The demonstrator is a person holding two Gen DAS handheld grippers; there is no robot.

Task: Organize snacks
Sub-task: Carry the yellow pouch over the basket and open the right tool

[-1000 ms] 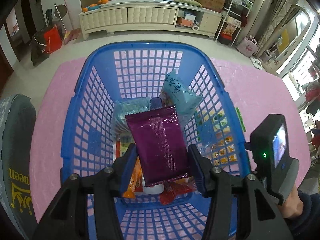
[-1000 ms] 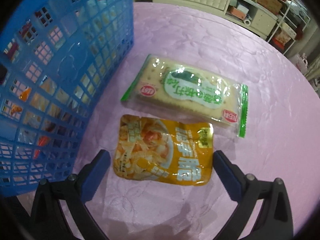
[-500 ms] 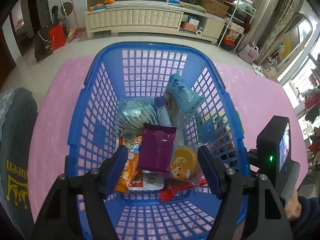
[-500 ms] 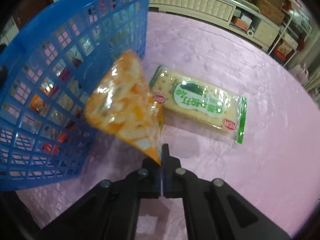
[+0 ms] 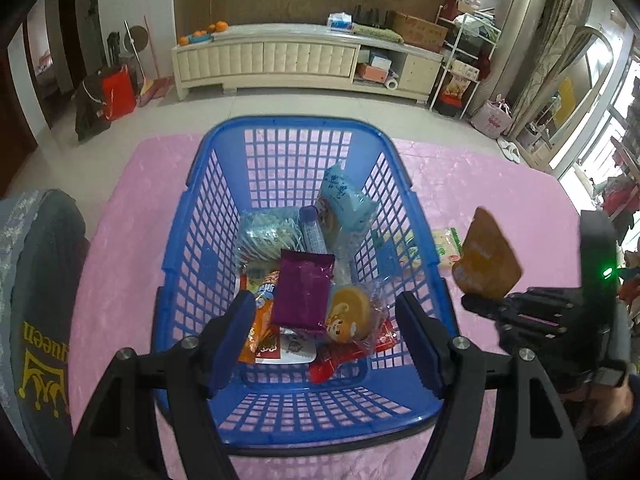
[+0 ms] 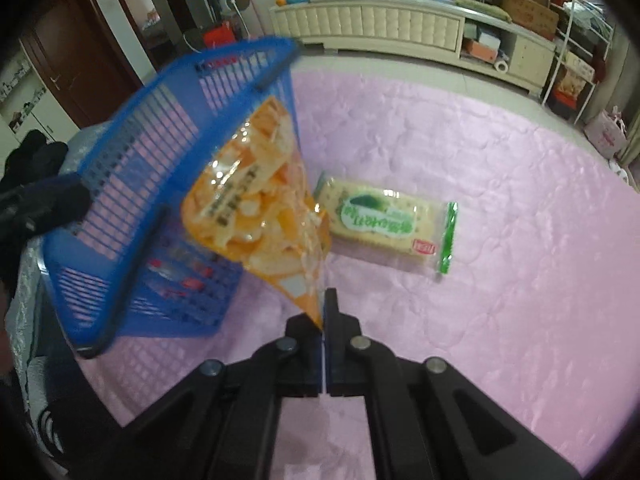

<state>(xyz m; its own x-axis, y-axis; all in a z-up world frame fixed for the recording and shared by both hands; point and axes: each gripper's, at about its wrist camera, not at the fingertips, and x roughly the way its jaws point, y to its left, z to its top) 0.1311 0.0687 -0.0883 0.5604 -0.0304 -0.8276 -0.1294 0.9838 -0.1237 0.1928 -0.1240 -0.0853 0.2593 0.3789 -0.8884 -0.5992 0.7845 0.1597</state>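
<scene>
Dangling from the right tongs is an orange snack packet, its corner pinched tight between the pressed-together jaws, so the bag hangs clear of the pink surface, close beside the outer wall of the blue basket. A cracker pack with a green label lies flat on the surface just behind it, apart from the basket.

The left tongs hover over the basket with their blue pads spread wide and nothing between them. Down in the basket a purple packet lies on top of the heap, with a round orange-brown pastry in clear wrap touching its right side, a light blue pouch leaning against the far right wall, a silvery blue bag to the left, and red and orange wrappers underneath.

From the left wrist view the orange packet shows to the right of the basket, outside its rim, held up by the right tongs. A grey cushion with yellow lettering sits at the surface's left edge.
</scene>
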